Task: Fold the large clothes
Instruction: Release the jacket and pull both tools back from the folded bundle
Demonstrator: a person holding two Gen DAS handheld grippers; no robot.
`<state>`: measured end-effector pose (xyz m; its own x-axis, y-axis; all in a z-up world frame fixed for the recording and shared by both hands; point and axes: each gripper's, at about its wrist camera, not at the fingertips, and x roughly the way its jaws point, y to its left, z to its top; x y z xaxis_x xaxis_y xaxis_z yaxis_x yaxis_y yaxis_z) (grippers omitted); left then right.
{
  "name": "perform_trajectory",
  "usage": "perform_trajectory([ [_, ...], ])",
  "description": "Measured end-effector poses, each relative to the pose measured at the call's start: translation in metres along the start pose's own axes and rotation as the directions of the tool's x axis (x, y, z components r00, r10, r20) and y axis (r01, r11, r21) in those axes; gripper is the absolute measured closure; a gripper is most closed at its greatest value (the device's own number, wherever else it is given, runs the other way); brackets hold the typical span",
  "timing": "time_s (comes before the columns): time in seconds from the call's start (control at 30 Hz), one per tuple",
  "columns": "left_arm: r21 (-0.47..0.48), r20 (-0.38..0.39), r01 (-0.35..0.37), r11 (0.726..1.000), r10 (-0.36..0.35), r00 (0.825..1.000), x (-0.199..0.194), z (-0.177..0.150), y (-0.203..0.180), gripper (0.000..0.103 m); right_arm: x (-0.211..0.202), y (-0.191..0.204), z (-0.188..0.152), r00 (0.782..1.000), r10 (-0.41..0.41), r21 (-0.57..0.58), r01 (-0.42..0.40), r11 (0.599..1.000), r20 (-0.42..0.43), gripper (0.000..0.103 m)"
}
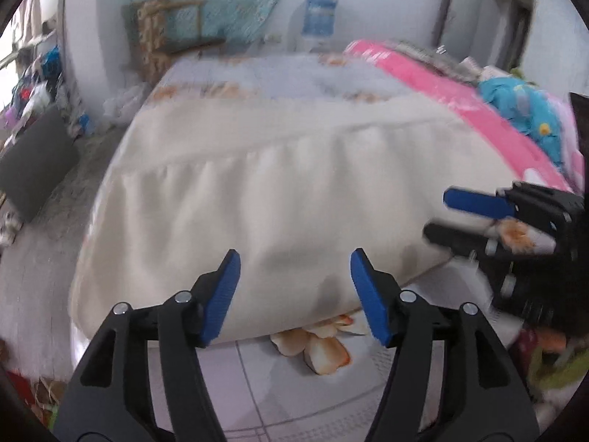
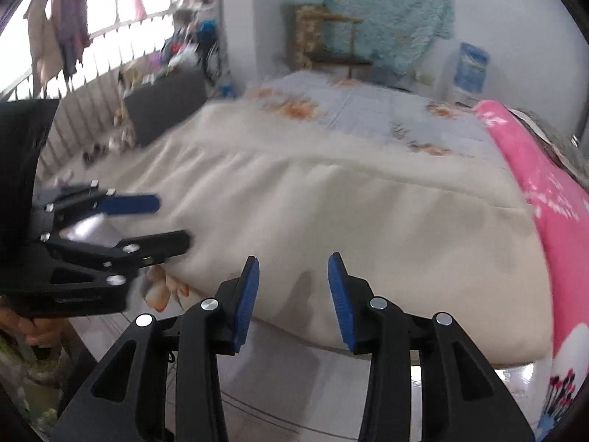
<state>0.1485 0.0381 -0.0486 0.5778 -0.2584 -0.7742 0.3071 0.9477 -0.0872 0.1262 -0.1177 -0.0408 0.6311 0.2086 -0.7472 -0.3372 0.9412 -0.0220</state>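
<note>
I hold both tongs, left [image 1: 294, 294] and right [image 2: 292, 294], wide open and empty above the near edge of the cream garment [image 1: 279, 191] spread across the bed [image 1: 257, 73].

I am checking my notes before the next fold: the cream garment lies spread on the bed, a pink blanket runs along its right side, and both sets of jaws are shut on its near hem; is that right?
Not quite: neither set of jaws grips anything. The left gripper and the right gripper both stand open, short of the near hem, as each wrist view shows. The cream garment does lie spread on the bed, with the pink blanket along its right side.
</note>
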Motion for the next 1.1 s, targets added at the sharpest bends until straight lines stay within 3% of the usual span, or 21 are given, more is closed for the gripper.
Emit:
perform_trajectory([
  [0.03, -0.014, 0.0, 0.003, 1.0, -0.003, 1.0, 0.007, 0.002, 0.003, 0.044, 0.013, 0.008, -0.005, 0.999, -0.018, -0.022, 0.017, 1.0, -0.037, 0.064],
  [0.1, -0.026, 0.016, 0.011, 1.0, -0.011, 1.0, 0.002, 0.001, 0.005, 0.044, 0.02, 0.013, -0.01, 0.998, -0.063, -0.077, 0.061, 0.995, -0.016, 0.064],
  [0.2, -0.062, 0.041, 0.032, 0.998, -0.03, 0.999, -0.02, -0.001, 0.016, 0.041, -0.004, 0.007, -0.006, 0.996, -0.087, -0.083, 0.086, 0.993, 0.001, 0.064],
  [0.27, -0.083, 0.069, -0.01, 0.997, 0.016, 0.997, -0.032, -0.007, 0.028, 0.034, -0.016, -0.005, -0.01, 0.989, -0.146, -0.063, 0.147, 0.987, 0.027, 0.063],
  [0.33, -0.116, 0.033, -0.037, 0.993, 0.041, 0.999, -0.02, -0.008, 0.041, 0.033, -0.011, -0.033, -0.016, 0.981, -0.195, 0.023, 0.195, 0.981, -0.003, 0.062],
  [0.37, -0.145, -0.001, -0.034, 0.989, 0.034, 0.999, -0.011, -0.012, 0.049, 0.033, 0.002, -0.054, -0.024, 0.981, -0.185, 0.089, 0.189, 0.978, -0.059, 0.061],
  [0.43, -0.153, 0.019, -0.028, 0.988, 0.031, 0.999, -0.014, -0.014, 0.049, 0.033, 0.002, -0.069, -0.033, 0.992, -0.116, 0.16, 0.122, 0.98, -0.042, 0.06],
  [0.53, -0.165, 0.044, -0.027, 0.986, 0.035, 0.998, -0.027, -0.012, 0.048, 0.032, -0.012, -0.073, -0.027, 0.988, -0.147, 0.154, 0.152, 0.976, -0.042, 0.06],
  [0.63, -0.194, 0.067, -0.063, 0.979, 0.077, 0.995, -0.033, -0.014, 0.061, 0.022, -0.033, -0.103, -0.029, 0.97, -0.244, 0.236, 0.235, 0.943, 0.006, 0.057],
  [0.7, -0.237, 0.015, -0.071, 0.969, 0.077, 0.997, -0.022, -0.017, 0.075, 0.021, -0.03, -0.136, -0.037, 0.962, -0.271, 0.349, 0.266, 0.899, -0.038, 0.056],
  [0.77, -0.233, 0.024, -0.068, 0.97, 0.076, 0.997, -0.02, -0.02, 0.081, 0.021, -0.014, -0.165, -0.054, 0.974, -0.208, 0.444, 0.225, 0.867, -0.087, 0.056],
  [0.8, -0.217, 0.012, -0.085, 0.973, 0.09, 0.996, -0.02, -0.019, 0.077, 0.02, -0.017, -0.168, -0.056, 0.979, -0.194, 0.459, 0.198, 0.866, -0.055, 0.056],
  [0.87, -0.21, 0.003, -0.1, 0.973, 0.103, 0.995, -0.024, -0.016, 0.071, 0.02, -0.024, -0.155, -0.049, 0.969, -0.232, 0.418, 0.244, 0.875, -0.08, 0.054],
  [0.97, -0.211, 0.065, -0.069, 0.975, 0.084, 0.994, -0.046, -0.017, 0.063, 0.02, -0.041, -0.141, -0.048, 0.979, -0.199, 0.413, 0.196, 0.889, -0.037, 0.05],
  [1.1, -0.188, 0.127, -0.087, 0.978, 0.112, 0.986, -0.078, -0.024, 0.039, 0.013, -0.075, -0.122, -0.061, 0.981, -0.192, 0.408, 0.165, 0.898, 0.025, 0.034],
])
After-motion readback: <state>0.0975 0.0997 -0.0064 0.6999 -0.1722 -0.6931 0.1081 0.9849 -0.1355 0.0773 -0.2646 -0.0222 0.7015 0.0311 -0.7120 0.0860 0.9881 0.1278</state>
